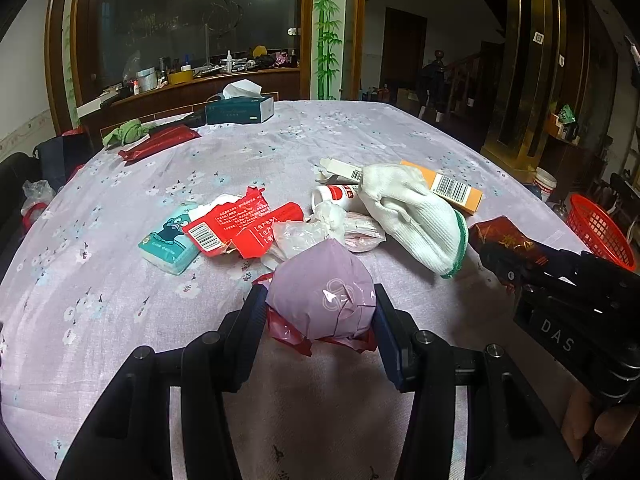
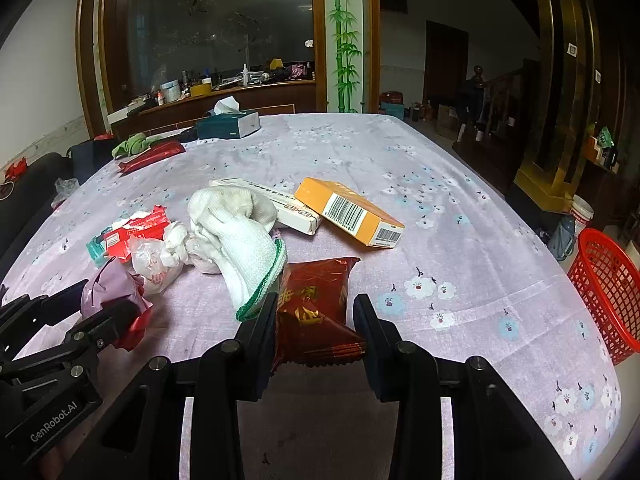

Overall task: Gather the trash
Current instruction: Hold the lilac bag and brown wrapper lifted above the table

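- A person's left tool (image 1: 320, 320) grips a crumpled lilac wrapper (image 1: 324, 296) between both pads; red plastic film (image 1: 288, 330) pokes out under it, just off the bench (image 1: 160, 320) cloth.
- The right tool (image 2: 316, 328) is closed on a dark red snack packet (image 2: 316, 304), whose far end lies on the cloth just beside the white knitted glove (image 2: 240, 236).
- The glove, green at its cuff, serves as the landmark of the trash pile: an orange carton (image 2: 352, 212) with barcodes lies behind it to the right, touching a long white carton (image 2: 280, 206) that runs partly under the glove.
- Left of the glove sit clear plastic bags (image 2: 160, 258), torn red wrappers (image 1: 240, 224) and a teal tissue pack (image 1: 170, 244); a white bottle (image 1: 334, 196) lies behind them, close to the glove's fingers.
- Far beyond the glove, near the bench's back edge, stand a dark green tissue box (image 1: 240, 110), a green rag (image 1: 124, 132) and a red pouch (image 1: 160, 142).
- A red mesh basket (image 2: 604, 288) stands off the bench, well right of the glove.
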Motion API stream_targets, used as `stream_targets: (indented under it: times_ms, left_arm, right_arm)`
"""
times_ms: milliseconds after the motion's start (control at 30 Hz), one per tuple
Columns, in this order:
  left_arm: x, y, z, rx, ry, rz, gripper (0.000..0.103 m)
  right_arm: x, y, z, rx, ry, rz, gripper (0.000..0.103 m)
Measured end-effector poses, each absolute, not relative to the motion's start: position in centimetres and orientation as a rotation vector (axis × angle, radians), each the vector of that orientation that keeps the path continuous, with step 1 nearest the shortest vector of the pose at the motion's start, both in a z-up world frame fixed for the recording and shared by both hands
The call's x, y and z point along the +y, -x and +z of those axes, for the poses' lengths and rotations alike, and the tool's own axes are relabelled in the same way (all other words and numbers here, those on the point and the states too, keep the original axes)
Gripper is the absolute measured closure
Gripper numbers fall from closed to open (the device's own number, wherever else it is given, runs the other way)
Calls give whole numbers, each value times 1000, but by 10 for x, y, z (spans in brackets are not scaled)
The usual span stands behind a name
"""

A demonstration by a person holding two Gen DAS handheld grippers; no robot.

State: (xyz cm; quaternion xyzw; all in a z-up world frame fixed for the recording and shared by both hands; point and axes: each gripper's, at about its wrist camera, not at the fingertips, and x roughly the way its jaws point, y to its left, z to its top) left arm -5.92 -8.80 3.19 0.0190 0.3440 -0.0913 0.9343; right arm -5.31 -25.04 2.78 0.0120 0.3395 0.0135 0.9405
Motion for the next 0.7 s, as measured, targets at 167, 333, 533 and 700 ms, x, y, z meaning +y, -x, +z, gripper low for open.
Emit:
stream_targets:
  times_ms: [167, 333, 533, 700]
  left_arm:
    - [-86, 60, 33, 698, -37, -190, 53]
    - [-85, 63, 36, 707, -14, -208, 53]
    - [-95, 74, 49, 675, -21, -240, 53]
    - [-97, 80, 57, 660, -27, -247, 53]
  right_arm:
    - [-253, 52, 29, 705, -35, 31, 63]
    - [-267, 55, 29, 752, -104, 50, 63]
    - [-273, 73, 40, 750, -121, 82, 63]
    - [-272, 81, 43, 758, -129, 106, 63]
